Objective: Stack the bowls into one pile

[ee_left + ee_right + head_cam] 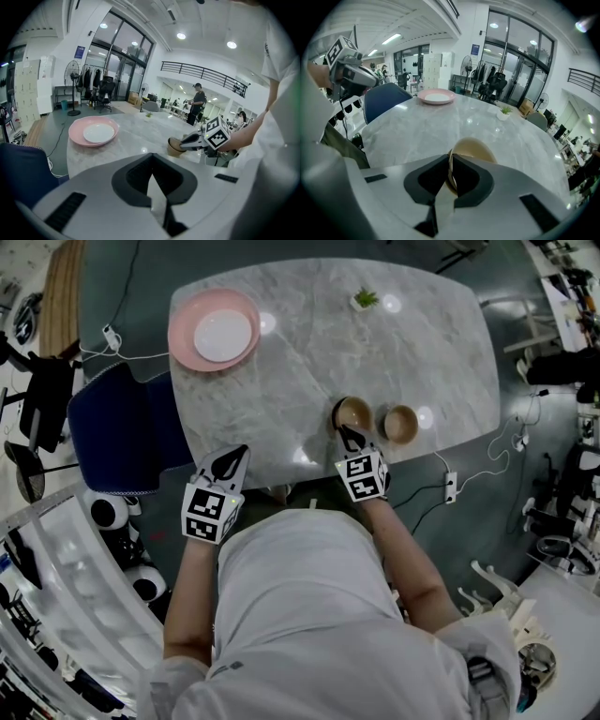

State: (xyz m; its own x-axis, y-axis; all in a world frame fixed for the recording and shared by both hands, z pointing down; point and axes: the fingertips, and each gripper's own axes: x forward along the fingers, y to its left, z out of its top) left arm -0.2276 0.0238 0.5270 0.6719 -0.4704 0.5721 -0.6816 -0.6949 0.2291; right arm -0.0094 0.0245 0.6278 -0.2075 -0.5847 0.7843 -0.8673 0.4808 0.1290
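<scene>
Two tan bowls sit near the marble table's front right edge. My right gripper [344,431] is shut on the near rim of the left bowl [355,412]; in the right gripper view that bowl [472,151] shows with its rim pinched between the jaws. The second bowl [400,424] stands just to its right, untouched. My left gripper [231,461] hovers at the table's front edge, shut and holding nothing. From the left gripper view I see the held bowl [176,147] and the right gripper [187,140] across the table.
A pink plate [193,343] with a white plate [223,335] on it lies at the table's far left. A small potted plant [365,299] stands at the far edge. A blue chair [122,427] is left of the table [375,352].
</scene>
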